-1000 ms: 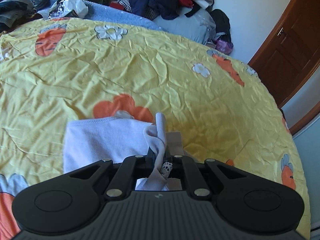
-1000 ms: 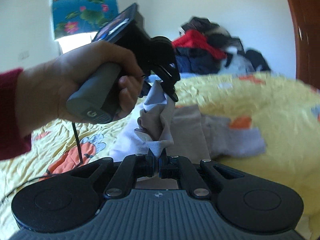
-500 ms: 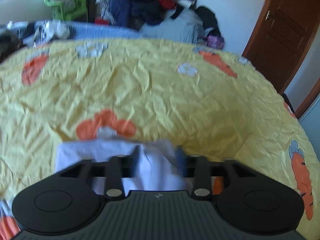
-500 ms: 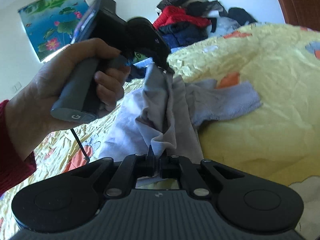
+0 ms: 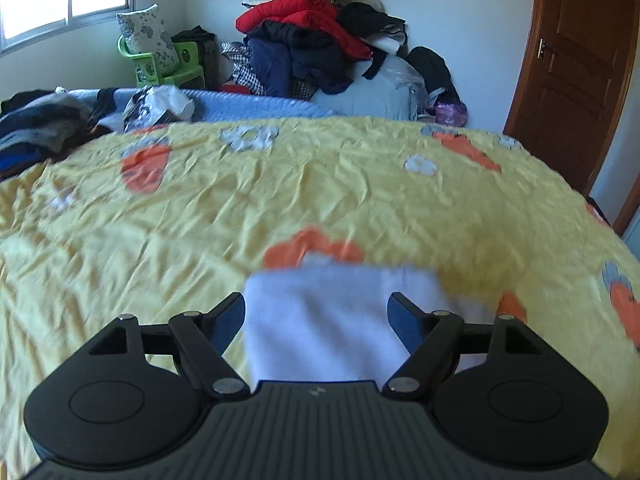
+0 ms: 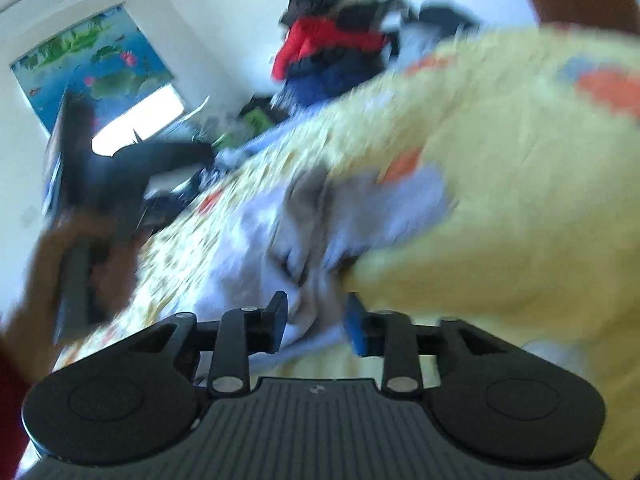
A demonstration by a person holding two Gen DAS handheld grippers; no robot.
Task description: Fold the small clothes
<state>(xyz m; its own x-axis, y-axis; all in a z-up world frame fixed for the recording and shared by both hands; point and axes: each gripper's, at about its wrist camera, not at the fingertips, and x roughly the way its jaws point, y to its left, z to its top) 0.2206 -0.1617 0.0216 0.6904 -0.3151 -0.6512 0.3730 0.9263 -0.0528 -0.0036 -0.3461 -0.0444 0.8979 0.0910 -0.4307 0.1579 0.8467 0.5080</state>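
Observation:
A small pale lavender and grey garment (image 5: 340, 320) lies on the yellow bedspread (image 5: 280, 192). In the left wrist view my left gripper (image 5: 317, 312) is open, its jaws wide apart above the cloth and not touching it. In the blurred right wrist view my right gripper (image 6: 316, 320) is open, with the crumpled garment (image 6: 320, 232) lying between and just beyond its fingers. The left gripper (image 6: 132, 176) and the hand holding it show at the left of that view, lifted clear of the cloth.
A heap of dark and red clothes (image 5: 320, 40) is piled at the far side by the wall. More clothes (image 5: 36, 128) lie at the left. A brown door (image 5: 576, 72) stands at the right. The bed edge curves down at the right.
Both grippers have let go of the garment and opened. The cloth has dropped onto the bedspread. The left gripper has lifted and pulled back; the right one is moving fast.

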